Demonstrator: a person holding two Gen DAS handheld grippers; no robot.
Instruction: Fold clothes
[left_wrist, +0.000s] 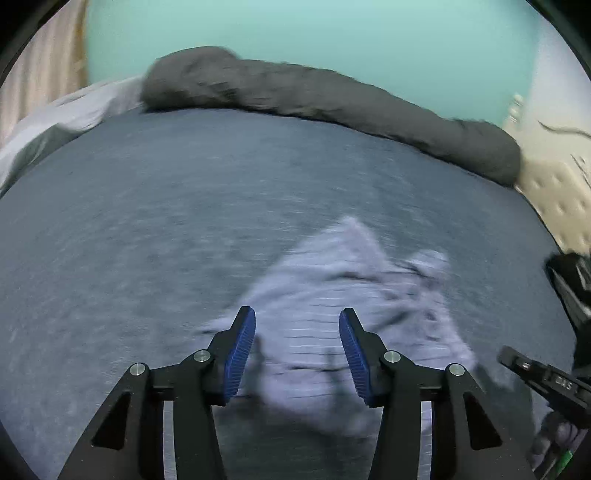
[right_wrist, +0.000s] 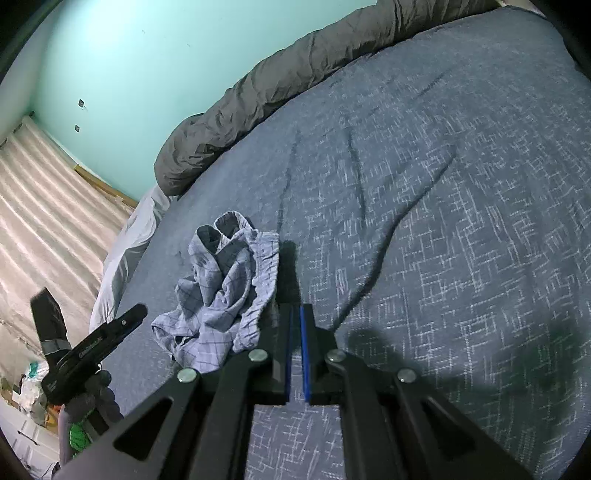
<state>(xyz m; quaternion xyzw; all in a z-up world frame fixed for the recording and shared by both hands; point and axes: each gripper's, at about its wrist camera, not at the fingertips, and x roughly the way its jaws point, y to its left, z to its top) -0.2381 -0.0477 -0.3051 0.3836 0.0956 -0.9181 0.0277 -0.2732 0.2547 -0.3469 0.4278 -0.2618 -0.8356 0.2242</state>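
A bed (right_wrist: 461, 206) fills most of both views, covered by a blue-grey bedspread with a pale broken-line pattern and a few long creases running up its middle in the right wrist view. Behind it a mint-green wall (right_wrist: 122, 62) takes the upper left of that view and the top of the left wrist view. A long dark grey rolled duvet (left_wrist: 325, 96) lies along the far edge of the bed against the wall, running from upper left to right in the left wrist view. Pale striped curtains (right_wrist: 48, 206) hang at the left edge of the right wrist view.

A crumpled pair of light blue checked shorts (right_wrist: 225, 291) lies on the bedspread at lower centre-left of the right wrist view, its waistband standing up at the top of the heap. In the left wrist view, which is blurred, it sits at lower centre.

The left gripper (left_wrist: 297, 332) hangs above the shorts with its blue pads apart and nothing between them. The right gripper (right_wrist: 296, 321) sits just right of the shorts, its jaws clenched together with only a thin slit between the pads; nothing shows between them.
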